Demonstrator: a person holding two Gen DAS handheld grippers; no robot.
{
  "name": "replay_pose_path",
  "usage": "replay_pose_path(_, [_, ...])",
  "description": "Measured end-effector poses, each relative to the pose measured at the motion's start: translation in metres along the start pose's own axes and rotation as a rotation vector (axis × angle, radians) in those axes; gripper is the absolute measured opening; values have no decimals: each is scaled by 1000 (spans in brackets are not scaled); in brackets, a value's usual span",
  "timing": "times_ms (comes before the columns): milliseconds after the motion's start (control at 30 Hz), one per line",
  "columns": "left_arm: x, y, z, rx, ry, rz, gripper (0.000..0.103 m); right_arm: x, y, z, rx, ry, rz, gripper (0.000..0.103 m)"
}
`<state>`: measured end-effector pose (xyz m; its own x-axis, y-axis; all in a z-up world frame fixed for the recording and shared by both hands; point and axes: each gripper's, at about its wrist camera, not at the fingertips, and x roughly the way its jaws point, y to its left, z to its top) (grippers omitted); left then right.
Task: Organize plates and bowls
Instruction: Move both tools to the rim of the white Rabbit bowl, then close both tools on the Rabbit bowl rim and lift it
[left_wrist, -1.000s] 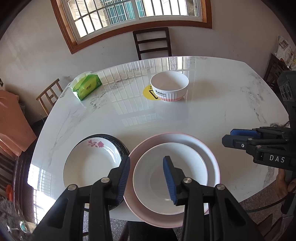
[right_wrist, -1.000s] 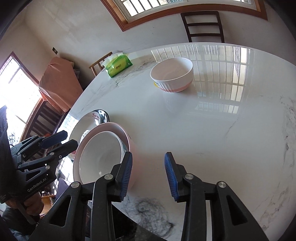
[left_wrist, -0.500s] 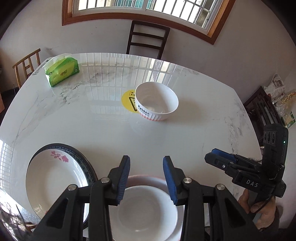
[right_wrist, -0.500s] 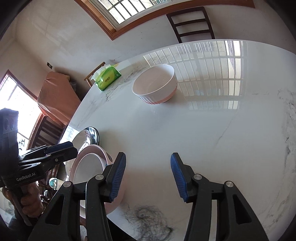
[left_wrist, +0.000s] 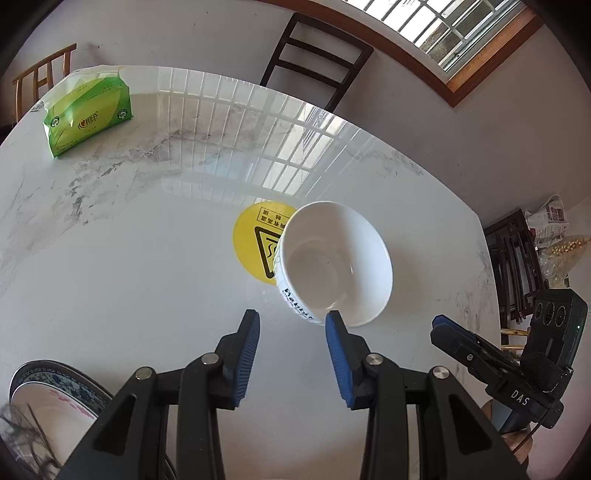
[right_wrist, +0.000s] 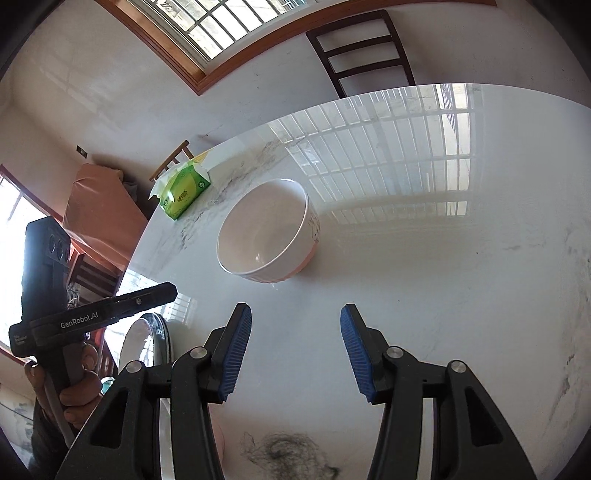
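A white bowl (left_wrist: 334, 264) with a pink base (right_wrist: 266, 229) stands upright mid-table, partly over a yellow round sticker (left_wrist: 255, 240). My left gripper (left_wrist: 291, 317) is open and empty just short of the bowl's near rim, its right fingertip (left_wrist: 332, 321) beside that rim. My right gripper (right_wrist: 295, 314) is open and empty, a short way in front of the bowl. A white floral plate on a blue-rimmed plate (left_wrist: 55, 391) lies at the table's near left edge (right_wrist: 144, 343). Each view shows the other gripper from the side: left (right_wrist: 168, 291), right (left_wrist: 439, 325).
A green tissue pack (left_wrist: 88, 118) lies at the far left of the marble table (left_wrist: 147, 258). A dark chair (left_wrist: 317, 62) stands behind the far edge and a wooden chair (left_wrist: 40, 74) at the left. A person's hand (right_wrist: 74, 391) holds the left gripper.
Both grippers moved forward over the table toward the bowl. The pink plate with the white plate on it dropped out of the left wrist view. The right jaws opened wider.
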<state>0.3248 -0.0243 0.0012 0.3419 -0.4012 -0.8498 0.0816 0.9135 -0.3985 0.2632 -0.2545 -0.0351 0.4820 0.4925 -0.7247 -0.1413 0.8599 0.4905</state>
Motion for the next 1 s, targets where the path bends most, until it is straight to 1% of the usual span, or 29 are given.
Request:
replay_pose_path(67, [9, 0, 11, -2, 12, -19, 38, 6, -1, 12, 5, -2, -4, 54])
replay_pose_path(167, [21, -1, 24, 1, 29, -24, 38, 15, -6, 29, 27, 4, 6, 54])
replay_pose_path(300, [36, 1, 34, 11, 54, 11, 38, 28, -14, 48, 47, 6, -5, 54])
replay_pose_path(400, [43, 2, 36, 5, 61, 16, 38, 41, -16, 59, 55, 23, -15, 54])
replay_pose_path(500, [48, 2, 37, 8, 54, 50, 38, 54, -13, 65, 53, 50, -8, 54])
replay_pose_path(600, [56, 1, 36, 17, 71, 106, 38, 65, -8, 66, 25, 77, -54, 53])
replay_pose_path(633, [61, 1, 34, 18, 93, 145, 38, 70, -8, 66, 22, 91, -56, 50])
replay_pose_path(667, [67, 1, 32, 16, 119, 182, 29, 74, -8, 66, 20, 107, -57, 44])
replay_pose_path(700, [71, 1, 31, 9, 140, 170, 19, 79, -8, 65, 18, 124, -65, 42])
replay_pose_path(733, [74, -1, 28, 12, 150, 181, 14, 85, -8, 64, 18, 147, -74, 37])
replay_pose_path(767, [75, -4, 27, 30, 146, 204, 13, 93, -10, 62, 22, 178, -72, 22])
replay_pose_path(800, [75, -7, 26, 43, 145, 222, 12, 96, -11, 60, 31, 191, -62, 21])
replay_pose_path(833, [75, -9, 24, 40, 146, 223, 12, 96, -12, 60, 35, 191, -45, 18])
replay_pose_path(900, [69, -9, 19, 18, 140, 206, 12, 93, -10, 60, 25, 183, -49, 19])
replay_pose_path(1000, [52, -15, 12, 29, 118, 206, 12, 84, -12, 59, 38, 178, -35, 19])
